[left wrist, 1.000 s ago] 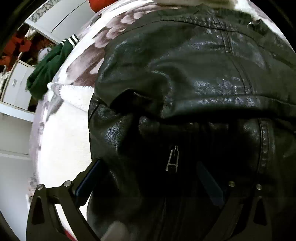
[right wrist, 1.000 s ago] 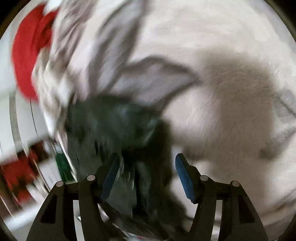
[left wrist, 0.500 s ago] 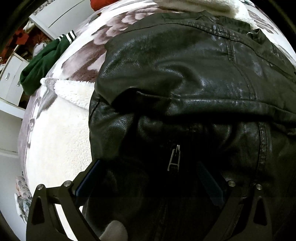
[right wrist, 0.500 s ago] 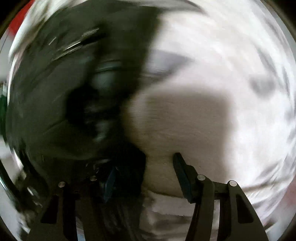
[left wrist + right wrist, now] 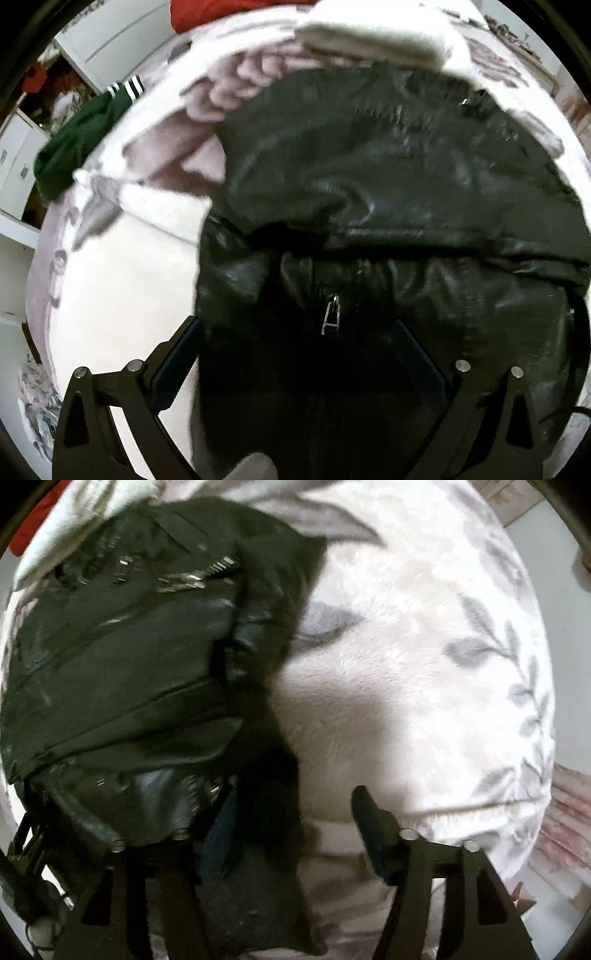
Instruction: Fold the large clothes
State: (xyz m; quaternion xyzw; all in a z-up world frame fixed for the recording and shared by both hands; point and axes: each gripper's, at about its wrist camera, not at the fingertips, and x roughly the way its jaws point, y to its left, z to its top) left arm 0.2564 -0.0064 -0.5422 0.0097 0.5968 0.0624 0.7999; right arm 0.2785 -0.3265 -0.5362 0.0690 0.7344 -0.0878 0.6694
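Black leather jacket (image 5: 388,177) lies on the white blanket (image 5: 406,686). The left claw (image 5: 295,354) and right claw (image 5: 291,830) are both spread wide over it.

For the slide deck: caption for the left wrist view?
Open left gripper straddling a black leather jacket on a fleece blanket.

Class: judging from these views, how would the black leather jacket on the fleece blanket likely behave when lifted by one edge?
The black leather jacket would probably drape rather than hold its shape: it already lies in thick rounded folds. Its glossy surface suggests some slipperiness. The bulky layers hint it is fairly heavy, so it may sag on the fleece blanket.
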